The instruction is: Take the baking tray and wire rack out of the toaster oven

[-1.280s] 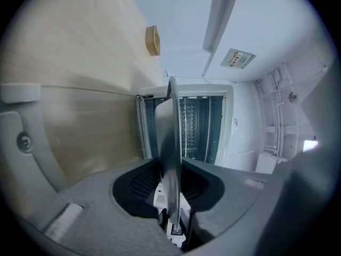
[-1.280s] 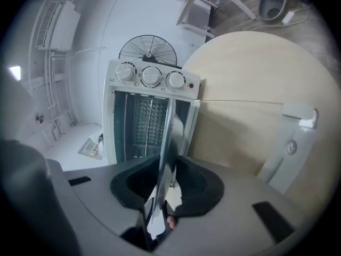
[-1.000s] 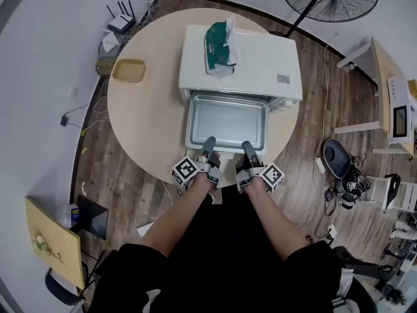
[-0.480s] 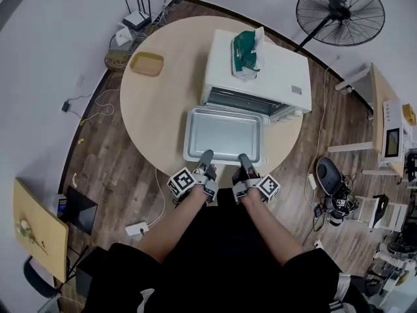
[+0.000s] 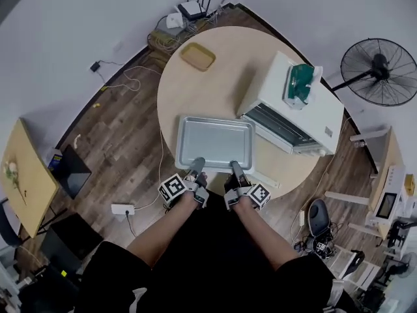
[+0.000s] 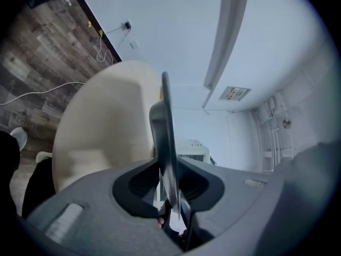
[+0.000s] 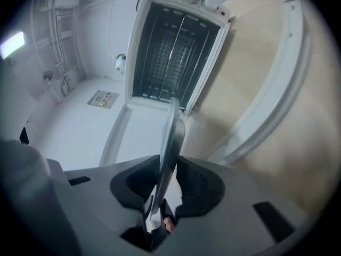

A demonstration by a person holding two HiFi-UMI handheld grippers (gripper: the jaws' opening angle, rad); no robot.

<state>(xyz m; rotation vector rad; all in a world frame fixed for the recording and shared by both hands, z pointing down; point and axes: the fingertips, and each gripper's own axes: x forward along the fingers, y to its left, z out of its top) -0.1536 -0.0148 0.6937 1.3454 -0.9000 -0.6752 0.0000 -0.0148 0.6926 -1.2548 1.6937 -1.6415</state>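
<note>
While the fingers [image 5: 199, 164] of the left gripper [image 5: 197, 168] and of the right gripper [image 5: 235, 169] were clamped on the near rim of the tray [image 5: 215, 142], the tray had come right out of the oven [image 5: 296, 113]. A second before, it lay in the oven's mouth. Half a second before, it was half drawn. Now it was held level to the left of the oven, clear of it and above the worktop [image 5: 195, 93]. I could not tell whether it touched the worktop. By my reading the first half of the job was nearly done. The tray only wanted setting down, and the rack [image 7: 171, 49] was not yet fetched.

From the head view the oven showed only its top and slanting front, so nothing of the inside could be read. The right gripper view looked straight into the open oven, where the bars of what I took for the rack sat inside. Both gripper views showed the rim edge-on between the fingers, which confirmed the grip on each side.
</note>
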